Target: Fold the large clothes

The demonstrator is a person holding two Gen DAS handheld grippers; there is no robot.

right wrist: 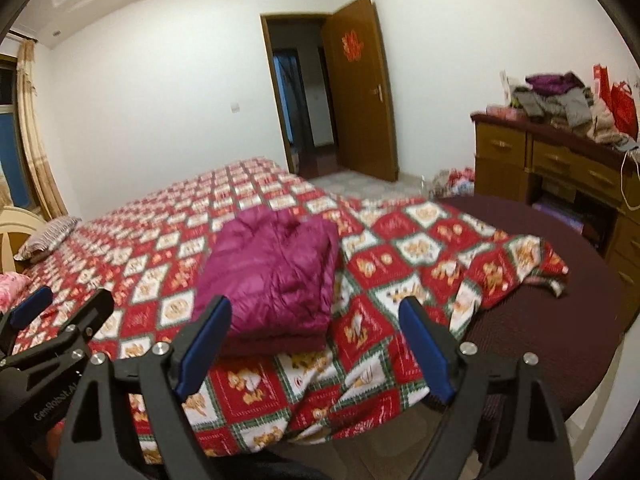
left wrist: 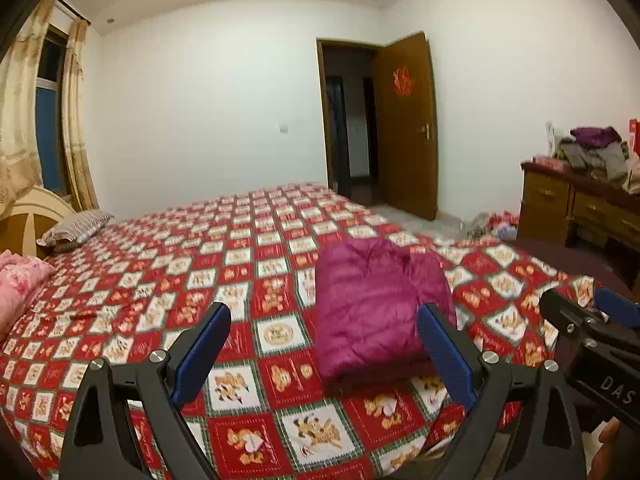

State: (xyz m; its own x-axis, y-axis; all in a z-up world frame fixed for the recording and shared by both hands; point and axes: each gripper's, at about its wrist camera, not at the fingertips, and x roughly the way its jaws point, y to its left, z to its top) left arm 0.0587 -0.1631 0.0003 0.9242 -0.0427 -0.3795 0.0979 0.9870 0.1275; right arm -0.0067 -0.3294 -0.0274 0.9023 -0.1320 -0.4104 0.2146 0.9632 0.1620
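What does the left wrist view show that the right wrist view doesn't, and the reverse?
Left wrist only: much more of the pink bedding by the headboard, and the right tool entering from the right edge.
Right wrist only: the sheet's rumpled corner lying on the bare dark mattress, and the left tool at the left edge.
Both: the folded magenta jacket on the red patterned sheet, the open door, and the cluttered dresser.

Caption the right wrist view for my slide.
Folded magenta jacket on red patterned bedspread, right gripper open and empty.
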